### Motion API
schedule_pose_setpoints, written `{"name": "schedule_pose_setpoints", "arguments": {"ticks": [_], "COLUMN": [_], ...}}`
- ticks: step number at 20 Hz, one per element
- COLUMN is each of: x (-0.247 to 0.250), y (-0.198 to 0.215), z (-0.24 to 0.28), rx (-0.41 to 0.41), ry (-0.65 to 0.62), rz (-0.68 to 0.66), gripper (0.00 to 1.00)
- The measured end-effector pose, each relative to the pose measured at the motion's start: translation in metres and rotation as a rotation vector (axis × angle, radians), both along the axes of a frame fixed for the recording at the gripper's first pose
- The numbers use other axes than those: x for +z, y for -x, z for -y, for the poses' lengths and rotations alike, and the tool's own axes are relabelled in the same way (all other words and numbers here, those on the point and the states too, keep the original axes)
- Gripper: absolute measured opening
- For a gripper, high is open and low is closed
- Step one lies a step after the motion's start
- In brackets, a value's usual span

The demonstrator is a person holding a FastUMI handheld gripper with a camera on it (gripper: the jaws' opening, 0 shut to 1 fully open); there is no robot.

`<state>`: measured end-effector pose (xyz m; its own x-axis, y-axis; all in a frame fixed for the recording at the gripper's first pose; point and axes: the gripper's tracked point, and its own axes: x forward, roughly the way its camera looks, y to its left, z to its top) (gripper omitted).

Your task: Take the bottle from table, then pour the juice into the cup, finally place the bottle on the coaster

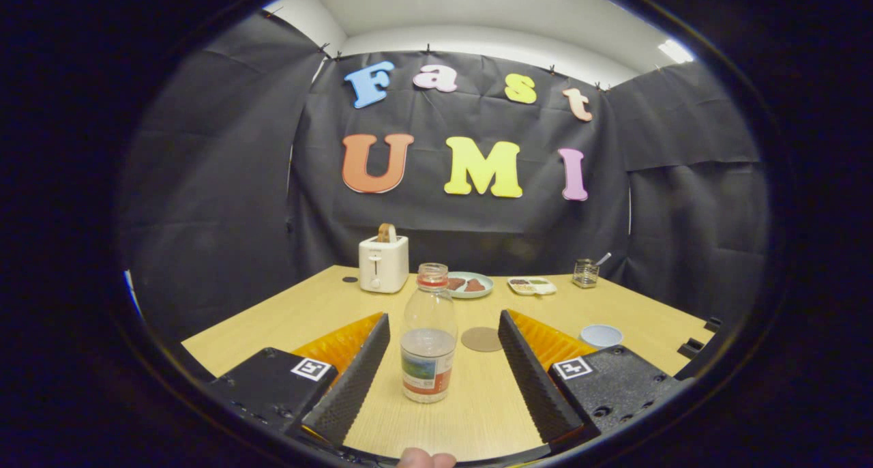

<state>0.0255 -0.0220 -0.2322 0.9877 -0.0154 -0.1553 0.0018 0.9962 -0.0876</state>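
A clear plastic bottle (427,335) stands upright on the wooden table (286,318), uncapped, with a label round its base and a little liquid in the lower part. It sits between my two fingers, nearer the left one, and touches neither. My gripper (443,328) is open wide. A round brown coaster (481,339) lies flat just beyond the bottle, toward the right finger. A small pale blue cup (601,335) stands further right, past the right finger's outer side.
At the back of the table are a white toaster (383,263) with a slice in it, a plate of food (469,284), a small tray (532,286) and a glass with a spoon (586,273). Black cloth walls close the booth. A fingertip (426,459) shows below the fingers.
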Motion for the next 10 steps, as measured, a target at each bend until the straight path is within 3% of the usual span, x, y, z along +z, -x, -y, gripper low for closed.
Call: {"name": "schedule_pose_setpoints", "arguments": {"ticks": [10], "x": [-0.071], "y": [-0.03], "z": [-0.009], "rx": [0.0], "ry": [-0.013], "rz": [-0.058], "gripper": [1.0]}}
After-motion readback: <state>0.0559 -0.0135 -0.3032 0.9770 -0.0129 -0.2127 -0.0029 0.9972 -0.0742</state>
